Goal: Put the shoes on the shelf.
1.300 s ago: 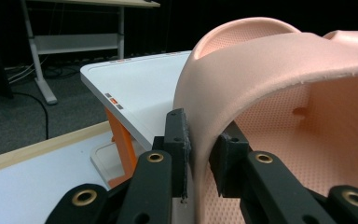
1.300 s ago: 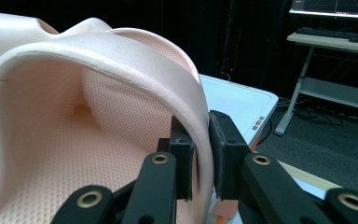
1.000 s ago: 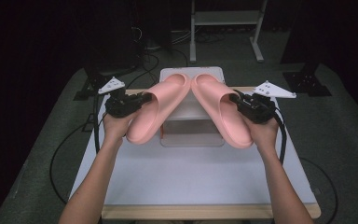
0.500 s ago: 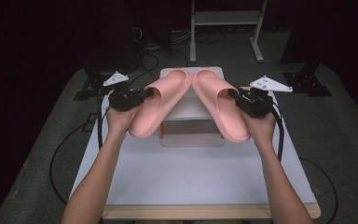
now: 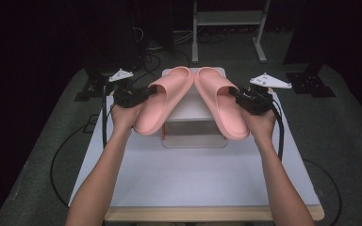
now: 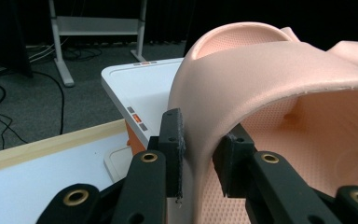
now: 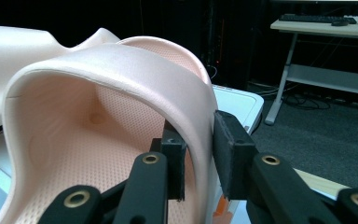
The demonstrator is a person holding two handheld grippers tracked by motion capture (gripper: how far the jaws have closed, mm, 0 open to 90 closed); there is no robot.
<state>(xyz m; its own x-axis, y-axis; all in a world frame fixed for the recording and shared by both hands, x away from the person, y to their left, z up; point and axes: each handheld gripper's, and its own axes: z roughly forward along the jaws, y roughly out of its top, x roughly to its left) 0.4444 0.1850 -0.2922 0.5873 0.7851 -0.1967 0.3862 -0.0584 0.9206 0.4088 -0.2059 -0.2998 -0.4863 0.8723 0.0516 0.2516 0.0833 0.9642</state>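
Two pink slide slippers are held up, tilted, over a white box (image 5: 193, 129) with their toes meeting at the far side. My left gripper (image 5: 147, 92) is shut on the outer side of the left slipper (image 5: 162, 106). In the left gripper view its pads (image 6: 173, 149) clamp the strap wall of that slipper (image 6: 261, 84). My right gripper (image 5: 238, 95) grips the right slipper (image 5: 222, 106) the same way. Its jaws have just been opening a little, with the strap of the right slipper (image 7: 121, 93) still pinched between the pads (image 7: 233, 149).
The white box sits mid-table on a white tabletop (image 5: 193, 179) with a wooden front edge. Black cables trail from both grippers over the table sides. A white desk frame (image 5: 226, 28) stands on the dark floor behind.
Both hands and the slippers have shifted slightly toward the far side of the table. Both grips still hold.
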